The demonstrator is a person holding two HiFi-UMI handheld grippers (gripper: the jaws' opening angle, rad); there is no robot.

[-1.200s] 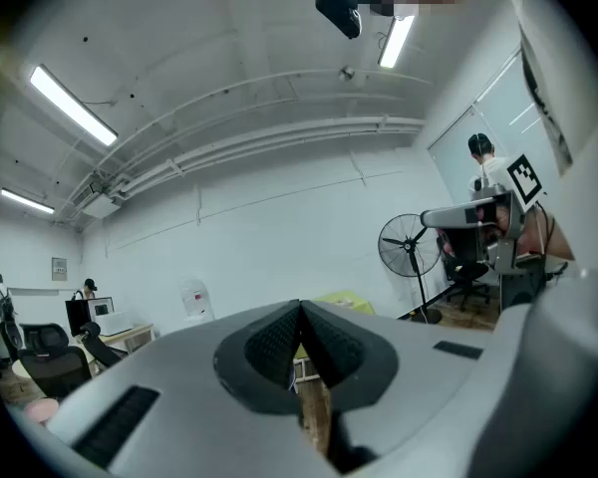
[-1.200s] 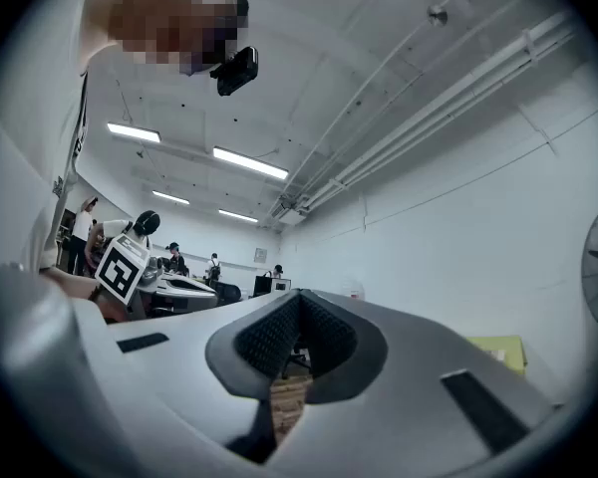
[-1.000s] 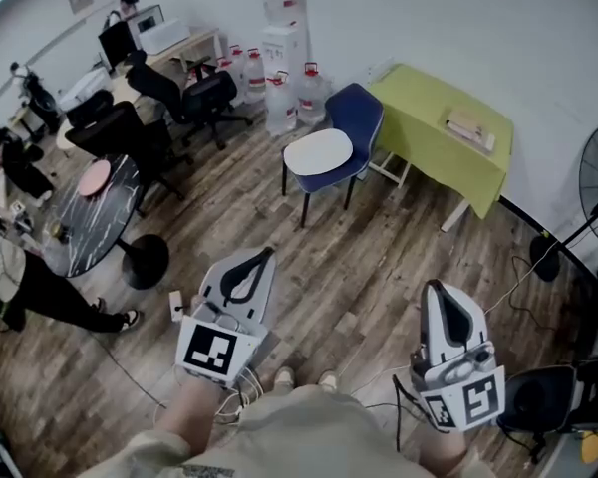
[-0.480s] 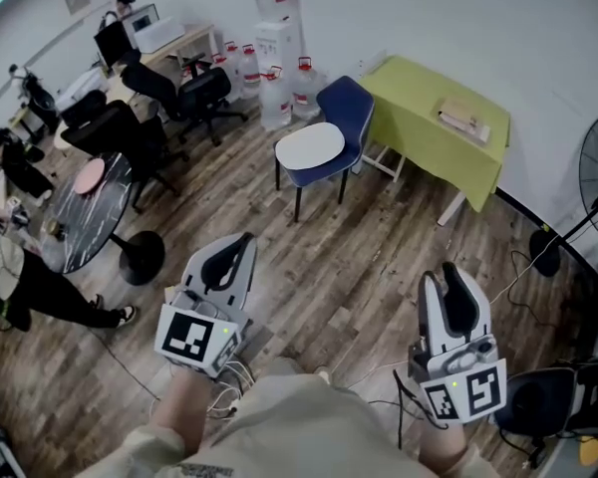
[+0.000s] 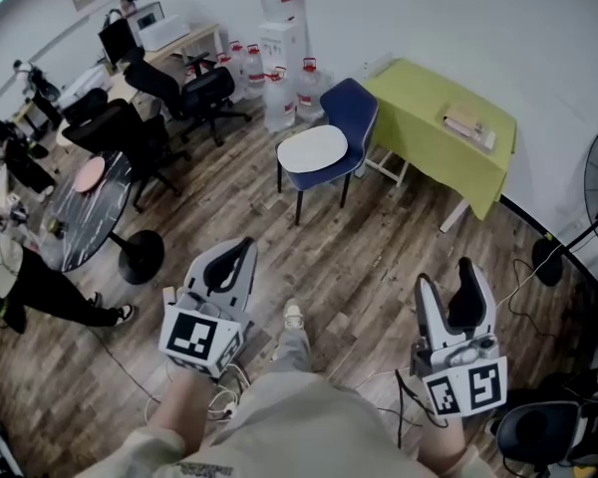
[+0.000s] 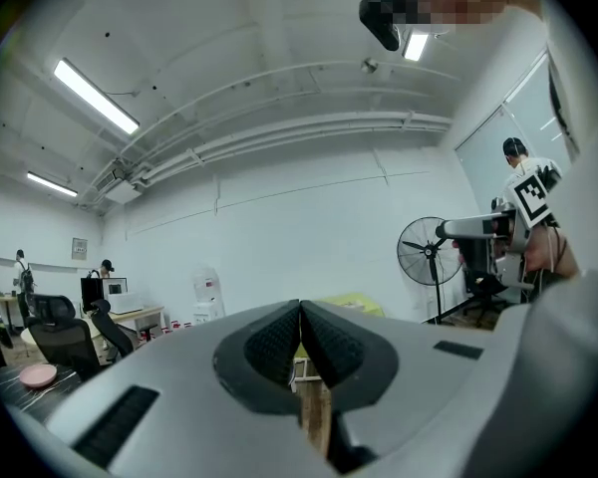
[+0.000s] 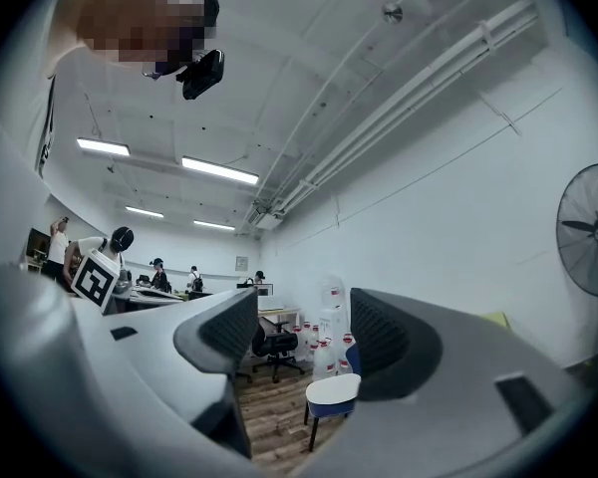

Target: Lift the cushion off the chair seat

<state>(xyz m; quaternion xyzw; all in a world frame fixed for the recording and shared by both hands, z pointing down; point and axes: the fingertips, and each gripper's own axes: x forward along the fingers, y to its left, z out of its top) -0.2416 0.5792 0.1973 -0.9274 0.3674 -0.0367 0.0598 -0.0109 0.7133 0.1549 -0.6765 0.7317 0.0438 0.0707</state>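
The cushion (image 5: 316,150) sits on the chair (image 5: 354,113) seat, well ahead; with the left gripper (image 5: 241,252) pressed together and the right gripper (image 5: 448,279) just opening its empty jaws, a one-sided pinch could drop it.

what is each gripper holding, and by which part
Nothing is held. The left gripper is shut and empty; the right gripper has just been opening, nothing between its jaws. The cushion lies untouched on the chair.
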